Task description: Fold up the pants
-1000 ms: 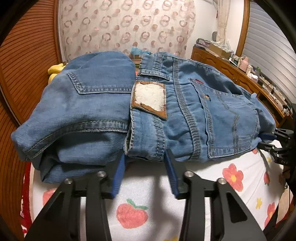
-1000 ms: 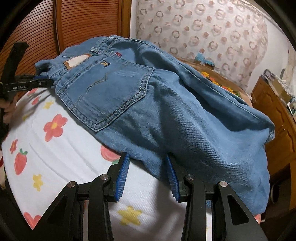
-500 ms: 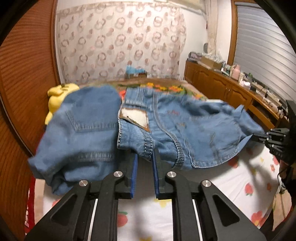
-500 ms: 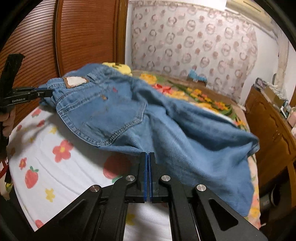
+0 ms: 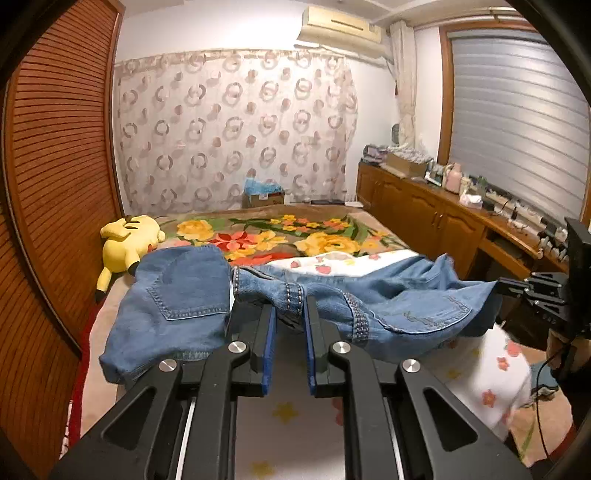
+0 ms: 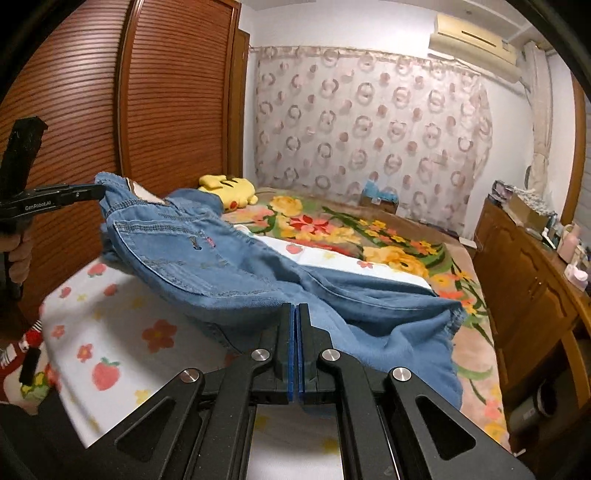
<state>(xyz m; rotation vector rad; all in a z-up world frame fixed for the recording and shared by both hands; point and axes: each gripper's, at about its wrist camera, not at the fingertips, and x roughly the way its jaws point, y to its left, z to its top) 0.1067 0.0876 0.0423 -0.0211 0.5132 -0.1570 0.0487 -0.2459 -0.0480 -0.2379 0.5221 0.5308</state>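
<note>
Stretching jeans sideways, between both grippers

Bed open ahead; wardrobe blocks left, cabinets right.

This is a bedroom in a home: a bed covered by a brown blanket with large yellow and red flowers fills the middle of the left wrist view, with a white fruit-and-flower printed sheet spread over its near end. A yellow plush toy lies at the bed's 10 o'clock edge against a slatted reddish-brown wooden wardrobe door, and a sheer curtain printed with brown rings hangs at 12 o'clock under a cream wall-mounted air conditioner. At 3 o'clock a low wooden cabinet cluttered with bottles and boxes runs beneath a window closed by grey blinds.
</note>
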